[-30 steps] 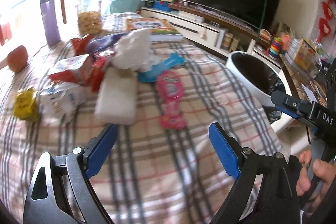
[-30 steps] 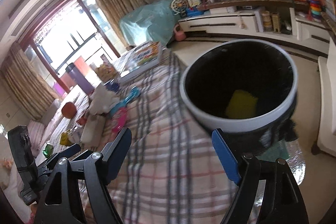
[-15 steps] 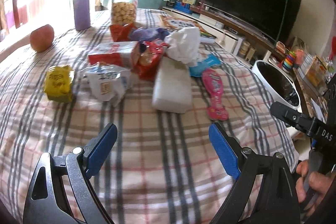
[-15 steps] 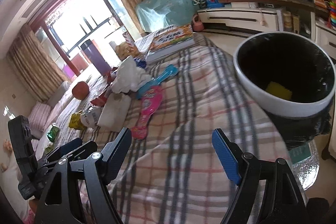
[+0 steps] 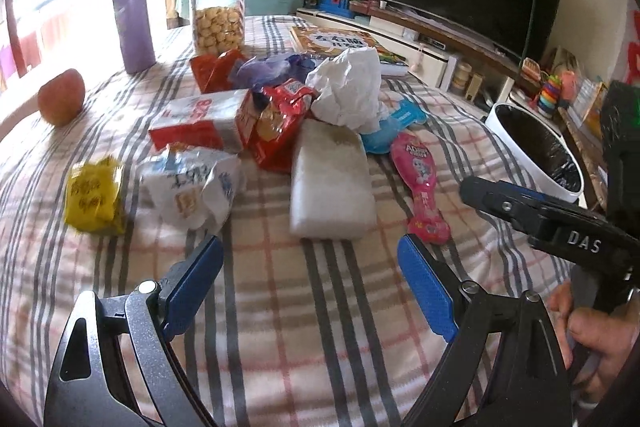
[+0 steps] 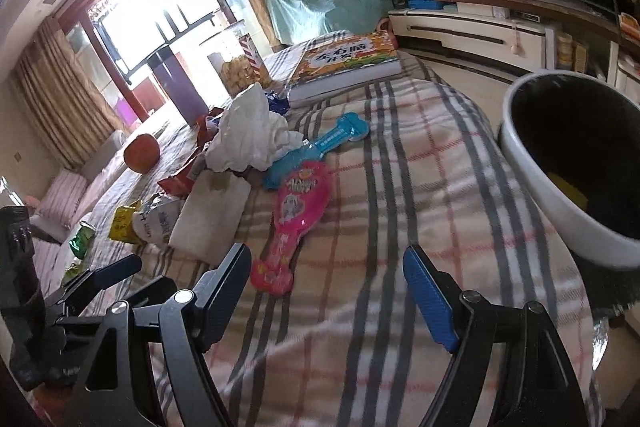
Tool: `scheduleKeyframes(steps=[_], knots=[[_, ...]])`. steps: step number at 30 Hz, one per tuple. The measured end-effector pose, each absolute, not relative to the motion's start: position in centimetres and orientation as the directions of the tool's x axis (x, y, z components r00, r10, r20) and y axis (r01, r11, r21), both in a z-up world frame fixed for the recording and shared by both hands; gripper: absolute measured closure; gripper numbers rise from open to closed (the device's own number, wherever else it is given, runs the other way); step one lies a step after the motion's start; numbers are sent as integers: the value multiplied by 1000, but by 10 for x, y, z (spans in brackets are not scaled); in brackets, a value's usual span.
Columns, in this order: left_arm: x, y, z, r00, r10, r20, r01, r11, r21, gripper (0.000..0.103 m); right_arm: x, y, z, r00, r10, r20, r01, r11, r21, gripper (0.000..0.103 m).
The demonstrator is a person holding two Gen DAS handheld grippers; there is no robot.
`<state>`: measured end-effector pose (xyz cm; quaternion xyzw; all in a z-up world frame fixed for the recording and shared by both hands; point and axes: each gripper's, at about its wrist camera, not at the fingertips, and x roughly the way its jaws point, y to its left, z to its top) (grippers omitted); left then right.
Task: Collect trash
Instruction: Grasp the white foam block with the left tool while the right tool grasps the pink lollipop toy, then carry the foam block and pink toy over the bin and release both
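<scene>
Trash lies heaped on the plaid cloth (image 5: 304, 327): a crumpled white tissue (image 5: 348, 87), a red snack bag (image 5: 276, 123), a red-and-white packet (image 5: 200, 123), a white plastic bag (image 5: 192, 183), a yellow wrapper (image 5: 94, 195), a white pack (image 5: 332, 183), a blue wrapper (image 5: 384, 135) and a pink wrapper (image 5: 420, 187). My left gripper (image 5: 310, 259) is open, just short of the white pack. My right gripper (image 6: 326, 263) is open and empty, its left finger beside the pink wrapper (image 6: 296, 219). The white bin (image 6: 560, 215) with a black liner stands at the right and holds something yellow (image 6: 568, 187).
An apple (image 5: 62, 103), a purple bottle (image 5: 132, 19), a cookie jar (image 5: 218, 15) and a picture book (image 5: 340, 43) sit behind the pile. A TV and a low cabinet run along the right wall. A hand (image 5: 592, 327) grips the right tool's handle.
The right wrist view has swung from over the bin back across the table to the pink wrapper. The left gripper has come nearer the pile. Both stayed open.
</scene>
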<state>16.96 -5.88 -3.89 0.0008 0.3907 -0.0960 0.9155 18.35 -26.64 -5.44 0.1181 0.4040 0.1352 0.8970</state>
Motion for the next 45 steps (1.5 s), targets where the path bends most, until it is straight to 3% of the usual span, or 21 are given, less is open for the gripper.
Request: scheduleKeyframes(steps=[7, 13, 16, 21, 45], knots=[[195, -63, -47, 661, -173, -730, 212, 976, -39, 14, 212, -251, -66, 597, 351, -721, -177, 935, 309, 34], [206, -63, -60, 596, -270, -756, 276, 953, -122, 55, 220, -245, -71, 585, 348, -732, -191, 937, 292, 35], [202, -65, -59, 610, -271, -745, 286, 952, -112, 57, 223, -241, -72, 587, 326, -741, -199, 945, 259, 40], [196, -64, -56, 616, -284, -735, 282, 950, -131, 60, 221, -228, -71, 589, 296, -752, -233, 953, 192, 65], [163, -135, -34, 585, -399, -706, 410, 897, -166, 60, 152, -325, -36, 672, 352, -651, -122, 920, 371, 70]])
